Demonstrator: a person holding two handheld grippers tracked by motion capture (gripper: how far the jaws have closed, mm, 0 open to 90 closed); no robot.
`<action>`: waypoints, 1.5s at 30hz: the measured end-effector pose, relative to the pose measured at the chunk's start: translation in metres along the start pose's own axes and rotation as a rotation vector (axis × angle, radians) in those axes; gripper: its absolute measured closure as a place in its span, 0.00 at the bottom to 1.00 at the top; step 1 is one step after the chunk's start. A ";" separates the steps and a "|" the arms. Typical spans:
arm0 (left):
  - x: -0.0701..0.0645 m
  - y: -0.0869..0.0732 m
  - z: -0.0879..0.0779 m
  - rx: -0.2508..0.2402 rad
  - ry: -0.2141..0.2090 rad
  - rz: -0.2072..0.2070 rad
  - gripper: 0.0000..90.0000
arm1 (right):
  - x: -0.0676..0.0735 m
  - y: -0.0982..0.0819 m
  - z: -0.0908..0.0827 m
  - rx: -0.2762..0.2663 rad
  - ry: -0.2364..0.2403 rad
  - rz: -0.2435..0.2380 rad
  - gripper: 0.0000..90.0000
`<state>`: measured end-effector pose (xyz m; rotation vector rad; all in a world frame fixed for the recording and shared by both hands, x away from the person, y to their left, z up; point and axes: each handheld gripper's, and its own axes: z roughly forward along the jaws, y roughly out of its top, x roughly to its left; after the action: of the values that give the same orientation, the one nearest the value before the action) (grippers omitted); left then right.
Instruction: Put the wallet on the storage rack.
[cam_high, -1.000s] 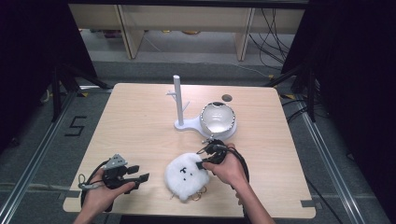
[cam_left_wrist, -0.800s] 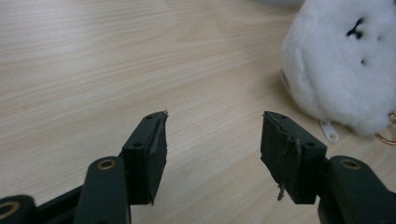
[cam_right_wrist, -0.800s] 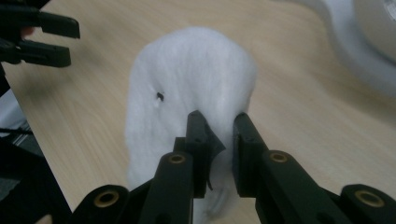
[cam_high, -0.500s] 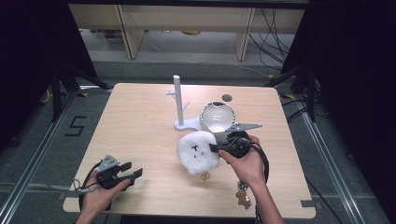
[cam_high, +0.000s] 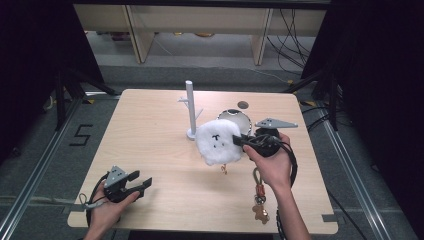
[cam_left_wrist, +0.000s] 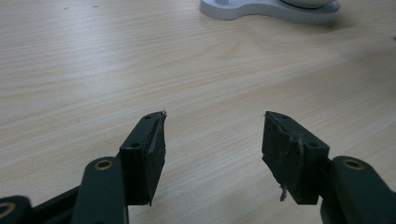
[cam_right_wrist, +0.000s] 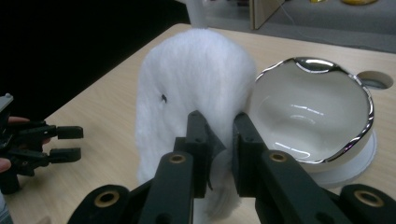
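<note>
From above, my right gripper (cam_high: 239, 140) sits right of centre in the frame, its jaws pinched on the edge of a white plush (cam_high: 217, 141) with a small face, held up off the table (cam_high: 150, 130). Just behind the plush stand a white stand (cam_high: 190, 107) with short pegs and a shiny bowl (cam_high: 236, 118), partly hidden. A keychain (cam_high: 259, 197) hangs below my right hand (cam_high: 271, 164) toward the lower right. My left gripper (cam_high: 141, 184) rests low at the lower left of the frame, jaws parted with nothing between them, well apart from the plush. In the left gripper view, my two black jaws stand wide apart over bare wood, and the stand's white base (cam_left_wrist: 266, 9) lies along the top edge. In the right gripper view, my jaws close tight on a fold of the plush (cam_right_wrist: 191, 88), which rises up the middle of the frame; the bowl (cam_right_wrist: 317, 112) sits just beside it at right, and my left gripper (cam_right_wrist: 65, 142) shows small at the left edge, open.
</note>
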<state>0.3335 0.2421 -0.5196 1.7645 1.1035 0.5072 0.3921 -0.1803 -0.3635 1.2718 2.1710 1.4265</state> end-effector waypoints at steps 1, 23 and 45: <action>0.000 0.000 0.000 -0.002 0.003 -0.001 0.44 | -0.001 0.001 0.000 -0.007 0.001 -0.007 0.89; 0.004 -0.002 0.002 -0.061 0.020 0.053 0.44 | -0.021 0.033 -0.005 -0.174 -0.084 0.004 0.89; 0.002 -0.003 0.003 -0.076 0.021 0.041 0.44 | -0.042 0.065 0.004 -0.221 -0.137 0.039 0.89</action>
<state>0.3352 0.2428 -0.5237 1.7214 1.0514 0.5868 0.4535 -0.2010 -0.3209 1.2954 1.8526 1.4987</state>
